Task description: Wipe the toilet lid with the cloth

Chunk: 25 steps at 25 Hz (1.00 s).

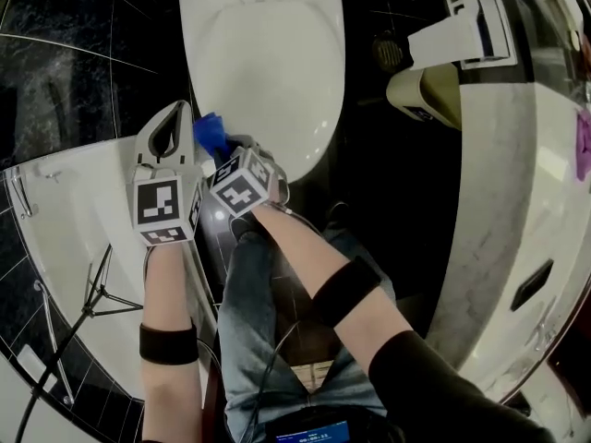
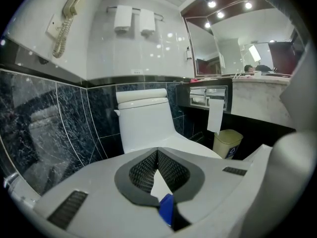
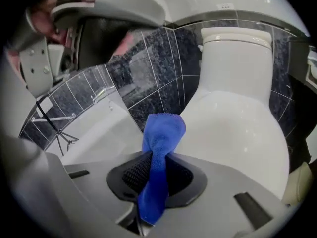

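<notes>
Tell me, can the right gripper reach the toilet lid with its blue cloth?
Probably yes. The right gripper grips the blue cloth, and the closed toilet lid lies just ahead with nothing in between.

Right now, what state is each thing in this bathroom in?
White toilet lid: down, closed.
Blue microfibre cloth: bunched, pinched at its middle.
Right gripper: shut on that cloth.
Left gripper: shut.
White toilet paper sheet: hanging loose from its holder.
Cream wall telephone handset: hung on its cradle.
</notes>
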{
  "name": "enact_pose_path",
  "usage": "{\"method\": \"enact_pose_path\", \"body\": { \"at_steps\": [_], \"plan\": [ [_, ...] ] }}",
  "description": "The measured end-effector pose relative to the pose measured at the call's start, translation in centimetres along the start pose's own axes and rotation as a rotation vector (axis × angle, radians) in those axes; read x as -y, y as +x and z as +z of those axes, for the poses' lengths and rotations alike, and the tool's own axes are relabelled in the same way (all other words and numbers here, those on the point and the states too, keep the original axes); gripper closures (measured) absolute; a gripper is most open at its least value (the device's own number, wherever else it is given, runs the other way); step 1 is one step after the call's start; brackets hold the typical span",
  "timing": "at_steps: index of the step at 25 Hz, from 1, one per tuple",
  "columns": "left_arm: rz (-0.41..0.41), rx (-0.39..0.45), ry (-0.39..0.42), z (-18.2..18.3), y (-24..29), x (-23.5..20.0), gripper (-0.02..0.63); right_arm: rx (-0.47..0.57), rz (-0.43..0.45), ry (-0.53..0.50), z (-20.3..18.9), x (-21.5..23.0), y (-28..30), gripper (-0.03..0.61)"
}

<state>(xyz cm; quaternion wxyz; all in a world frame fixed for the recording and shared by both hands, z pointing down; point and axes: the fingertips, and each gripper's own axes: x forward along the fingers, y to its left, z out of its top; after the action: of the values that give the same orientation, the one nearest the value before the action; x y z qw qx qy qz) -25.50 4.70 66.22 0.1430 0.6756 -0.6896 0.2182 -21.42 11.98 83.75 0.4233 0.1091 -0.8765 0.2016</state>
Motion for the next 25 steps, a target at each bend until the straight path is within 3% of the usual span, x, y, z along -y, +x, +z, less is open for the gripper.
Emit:
{"method": "enact_pose_path", "body": {
  "at_steps": [4, 15, 25],
  "plan": [
    [0.003, -0.004, 0.002, -0.2, 0.2, -0.7, 0.614, -0.068, -0.042, 0.022, -2.0, 2.6, 0.7, 0.494],
    [0.023, -0.028, -0.008, -0.6, 0.3, -1.4, 0.614, -0.041, -0.245, 0.132, -6.5, 15.9, -7.5, 0.492],
    [0.032, -0.036, -0.015, -0.4, 0.2, -1.1, 0.614, -0.085, -0.375, 0.166, -9.7, 23.3, -11.0, 0.492]
  ]
}}
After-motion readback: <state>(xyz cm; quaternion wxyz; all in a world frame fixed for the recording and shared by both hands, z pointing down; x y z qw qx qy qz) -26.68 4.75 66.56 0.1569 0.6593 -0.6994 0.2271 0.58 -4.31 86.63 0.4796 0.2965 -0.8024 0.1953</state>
